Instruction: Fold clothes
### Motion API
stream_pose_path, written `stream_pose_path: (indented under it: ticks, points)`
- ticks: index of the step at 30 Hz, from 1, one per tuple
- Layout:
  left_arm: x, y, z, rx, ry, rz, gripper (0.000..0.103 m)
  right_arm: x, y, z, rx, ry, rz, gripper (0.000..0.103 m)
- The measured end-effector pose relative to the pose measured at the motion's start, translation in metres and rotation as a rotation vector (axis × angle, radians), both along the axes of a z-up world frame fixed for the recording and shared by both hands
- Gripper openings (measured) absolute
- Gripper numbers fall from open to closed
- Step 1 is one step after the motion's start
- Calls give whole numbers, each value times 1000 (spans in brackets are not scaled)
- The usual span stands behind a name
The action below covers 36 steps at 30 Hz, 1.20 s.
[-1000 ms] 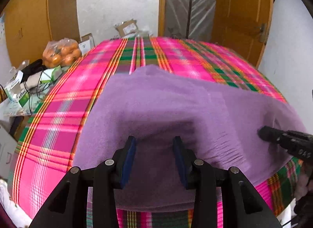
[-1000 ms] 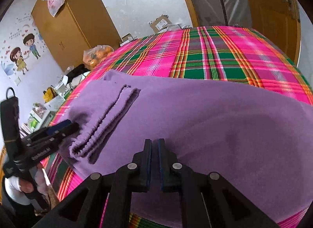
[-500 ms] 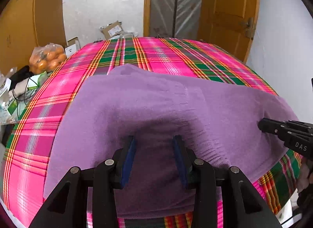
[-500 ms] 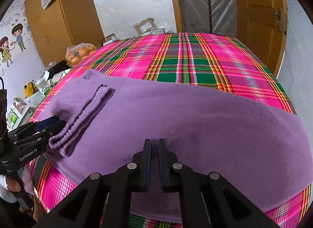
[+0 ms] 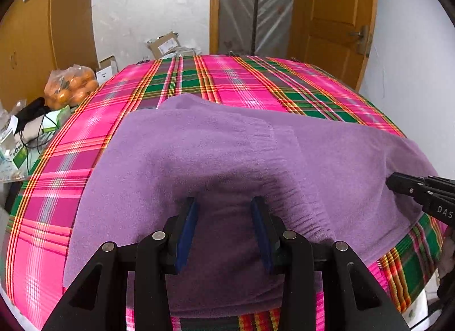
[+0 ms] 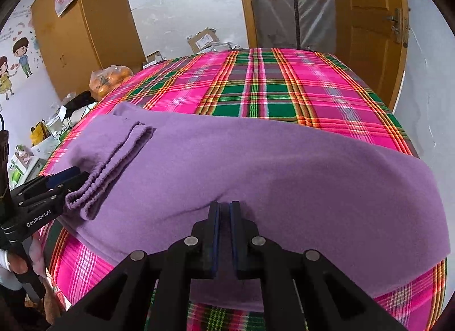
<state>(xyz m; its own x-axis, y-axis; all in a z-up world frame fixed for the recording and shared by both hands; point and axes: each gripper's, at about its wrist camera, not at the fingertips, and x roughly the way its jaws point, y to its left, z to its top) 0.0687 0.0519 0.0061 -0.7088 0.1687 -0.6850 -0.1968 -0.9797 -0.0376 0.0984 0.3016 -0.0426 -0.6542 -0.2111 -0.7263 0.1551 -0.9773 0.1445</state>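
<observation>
A purple fleece garment [image 5: 216, 154] lies spread across the near part of a bed with a pink and green plaid cover [image 5: 227, 80]. One part is folded over, its ribbed hem [image 6: 111, 169] on top at the left. My left gripper [image 5: 224, 206] is open, its jaws resting on the cloth with fabric between them. It also shows at the left of the right wrist view [image 6: 61, 180], beside the ribbed hem. My right gripper [image 6: 224, 207] is shut on a pinch of the purple garment [image 6: 284, 166] near its front edge. It also shows at the right of the left wrist view [image 5: 398, 183].
A bag of oranges [image 5: 71, 89], cardboard boxes [image 5: 165, 43] and small clutter [image 5: 17, 143] sit left of and behind the bed. A wooden door [image 5: 332, 18] and a plastic-covered doorway [image 5: 253, 6] stand beyond it. A wooden wardrobe [image 6: 82, 29] is at the left.
Both cameras have shifted slightly, showing more of the bed's far side. The right gripper stays pinched on the cloth and the left stays open on it.
</observation>
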Motion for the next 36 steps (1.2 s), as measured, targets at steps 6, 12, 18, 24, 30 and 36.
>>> stream_pose_path:
  ticks: [6, 12, 18, 24, 30, 36]
  points:
    - [0, -1, 0, 0, 0, -1, 41, 4, 9, 0, 0, 1, -23, 7]
    - [0, -2, 1, 5, 0, -1, 41, 8, 35, 0, -24, 3, -76, 7]
    - [0, -2, 0, 13, -1, -1, 41, 11, 58, 0, -13, 6, -133, 9]
    - [0, -2, 0, 18, 1, -1, 41, 26, 126, 0, -71, 11, -298, 12]
    - [1, -3, 0, 22, 2, -1, 41, 69, 216, -1, -288, 67, -565, 33]
    - [0, -2, 0, 14, 1, 0, 41, 100, 253, -17, -517, 67, -624, 40]
